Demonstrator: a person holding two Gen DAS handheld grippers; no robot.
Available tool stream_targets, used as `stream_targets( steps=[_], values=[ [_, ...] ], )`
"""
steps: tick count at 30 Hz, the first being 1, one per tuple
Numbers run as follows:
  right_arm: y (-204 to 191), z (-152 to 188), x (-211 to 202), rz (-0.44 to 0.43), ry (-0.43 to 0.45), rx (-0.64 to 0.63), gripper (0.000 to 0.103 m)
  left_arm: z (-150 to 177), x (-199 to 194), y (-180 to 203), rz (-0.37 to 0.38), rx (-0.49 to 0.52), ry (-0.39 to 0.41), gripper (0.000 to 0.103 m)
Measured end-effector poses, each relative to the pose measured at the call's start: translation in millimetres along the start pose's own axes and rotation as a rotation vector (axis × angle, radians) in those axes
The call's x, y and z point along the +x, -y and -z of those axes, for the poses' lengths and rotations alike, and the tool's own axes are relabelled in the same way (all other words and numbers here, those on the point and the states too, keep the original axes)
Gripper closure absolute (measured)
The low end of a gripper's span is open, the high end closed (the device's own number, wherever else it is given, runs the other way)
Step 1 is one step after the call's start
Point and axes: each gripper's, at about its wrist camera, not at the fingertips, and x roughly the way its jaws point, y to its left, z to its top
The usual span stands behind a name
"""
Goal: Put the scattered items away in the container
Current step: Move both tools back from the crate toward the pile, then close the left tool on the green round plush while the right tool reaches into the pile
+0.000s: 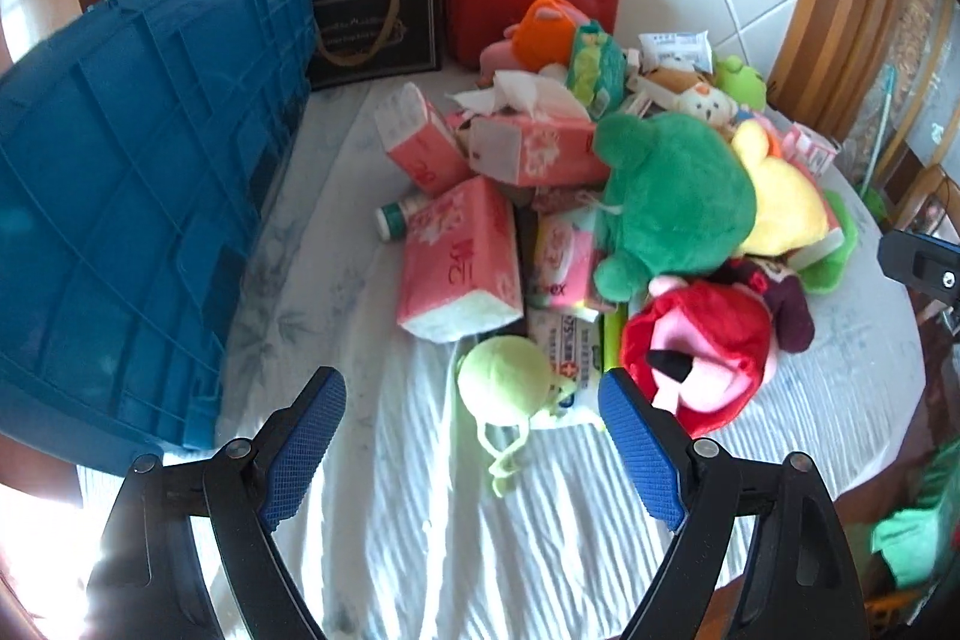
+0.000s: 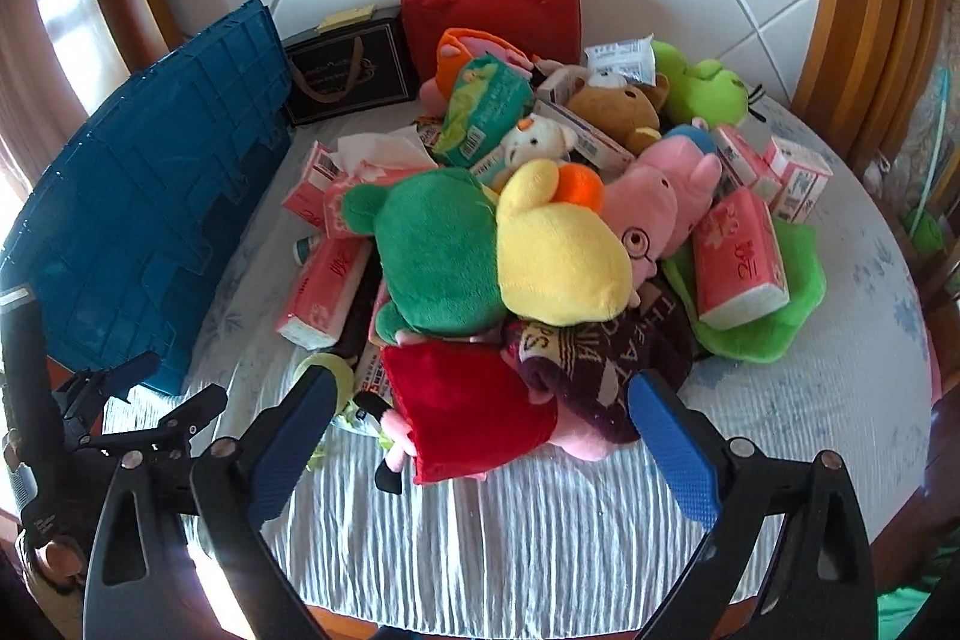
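I could not see inside the blue crate; the toys and tissue packs lay heaped beside it on the counter. Both my grippers stood wide open, holding nothing.

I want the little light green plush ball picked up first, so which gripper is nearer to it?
Left. The left gripper hangs open with the light green plush ball just ahead between its fingers. The right gripper faces the red plush; the ball peeks out behind its left finger.
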Motion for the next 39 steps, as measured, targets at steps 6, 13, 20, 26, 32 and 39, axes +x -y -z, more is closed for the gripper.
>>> stream_targets(
  steps=[6, 13, 20, 26, 32, 39],
  values=[
    [34, 23, 22, 0.008, -0.05, 0.076, 0.004, 10, 32, 4, -0.014, 0.007, -0.067, 0.016],
    [70, 25, 24, 0.047, -0.052, 0.136, 0.004, 15, 64, 8, -0.019, 0.006, -0.123, 0.016],
    [105, 28, 31, 0.065, -0.056, 0.203, 0.001, 12, 100, 20, -0.014, 0.017, -0.18, 0.018],
    [115, 31, 49, 0.008, -0.08, 0.225, 0.011, 11, 134, 31, -0.008, 0.036, -0.245, 0.027],
    [108, 24, 66, -0.059, -0.099, 0.216, 0.022, 13, 162, 30, -0.017, 0.037, -0.296, 0.028],
    [82, -9, 48, -0.076, -0.02, 0.144, 0.022, 11, 162, 27, 0.013, 0.046, -0.278, 0.04]
  ],
)
